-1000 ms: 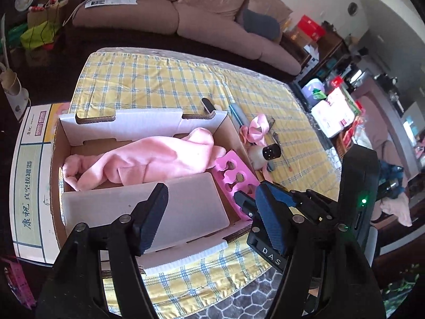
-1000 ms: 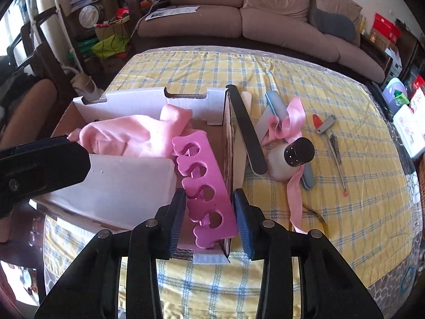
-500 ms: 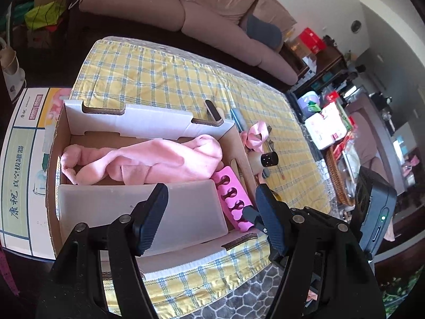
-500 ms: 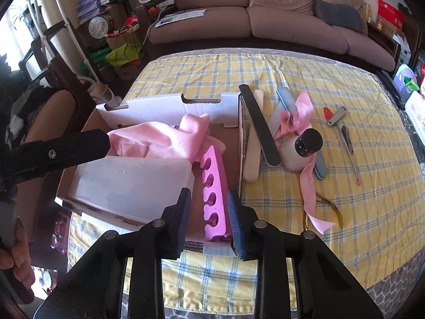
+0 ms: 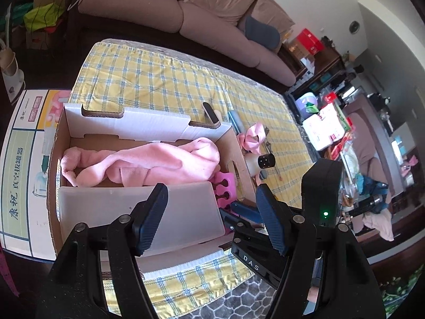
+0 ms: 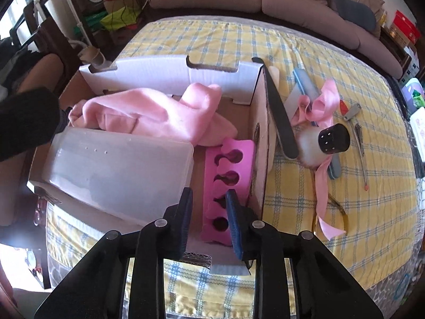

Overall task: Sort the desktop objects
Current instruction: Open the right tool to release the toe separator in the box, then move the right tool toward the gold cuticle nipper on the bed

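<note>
A pink foam toe separator (image 6: 225,175) lies flat on the floor of the cardboard box (image 6: 170,75), against its right wall. My right gripper (image 6: 209,194) hangs just above its near end, jaws narrow and closing. Its right pad overlaps the foam, while bare cardboard shows beside the left pad, so nothing is clamped. In the left wrist view the separator (image 5: 224,186) shows beside the right gripper's blue fingers (image 5: 245,211). My left gripper (image 5: 211,194) stands open and empty over the translucent plastic case (image 5: 106,207). A pink towel (image 6: 148,114) fills the box's far half.
On the yellow checked cloth (image 6: 345,180) right of the box lie a black nail file (image 6: 281,117) leaning on the wall, a blue buffer (image 6: 305,82), a pink ribbon (image 6: 324,101), a black-capped bottle (image 6: 332,139), a nail clipper (image 6: 350,111) and a thin metal tool (image 6: 362,148). A sofa stands behind.
The toe separator went from standing on edge between my right gripper's fingers to lying flat in the box. The right jaws narrowed and dipped slightly. The left gripper barely shifted.
</note>
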Demonstrator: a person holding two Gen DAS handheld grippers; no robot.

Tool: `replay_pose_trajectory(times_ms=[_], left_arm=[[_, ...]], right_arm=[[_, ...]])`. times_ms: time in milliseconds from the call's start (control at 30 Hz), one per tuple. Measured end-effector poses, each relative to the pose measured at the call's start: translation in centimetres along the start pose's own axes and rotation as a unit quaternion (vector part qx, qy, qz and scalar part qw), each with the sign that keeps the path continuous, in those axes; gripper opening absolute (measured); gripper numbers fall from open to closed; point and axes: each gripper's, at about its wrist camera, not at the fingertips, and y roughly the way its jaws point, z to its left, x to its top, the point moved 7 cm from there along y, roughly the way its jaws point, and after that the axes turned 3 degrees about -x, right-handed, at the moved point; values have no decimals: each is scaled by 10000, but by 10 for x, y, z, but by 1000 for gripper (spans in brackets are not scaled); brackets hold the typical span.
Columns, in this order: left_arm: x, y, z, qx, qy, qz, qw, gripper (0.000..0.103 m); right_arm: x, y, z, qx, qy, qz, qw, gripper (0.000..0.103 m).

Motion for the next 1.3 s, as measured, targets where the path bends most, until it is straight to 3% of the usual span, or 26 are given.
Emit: replay_pose_trajectory(times_ms=[133,267,333,433,600,833,933,1100,1300], left_arm=[[-4,4,-5,7,101,62,9999,67],[-8,7,-18,-57,253,56,9996,79],[-9,8,-29,-58,386,26,9992,83],[-13,12,-52,-14,692,-9,9976,103],[-18,22,-91,179,1151,37,9932,103],[-37,58,-122,459,1403,351,9884,103],[-59,74,-133,352,1389,488,9885,103],[-78,86,-133,154,958,532,9939,103],[-67,81,-122,245,639,417,9968,103]], right_arm=[[2,-28,-13,245,223,-374,9988,26],[7,-72,-47,292,445,-928,9943,47],[5,-88,-69,255,564,-1123,9917,52],[-3,-96,-101,169,731,-1195,9900,55],[-26,-93,-146,196,1063,-1199,9869,77],[-52,-80,-200,431,1576,-1344,9774,80],[-62,-72,-216,611,1763,-1425,9721,80],[-71,-52,-207,843,1213,-1408,9790,80],[-72,-23,-162,725,28,-1393,9876,80]])
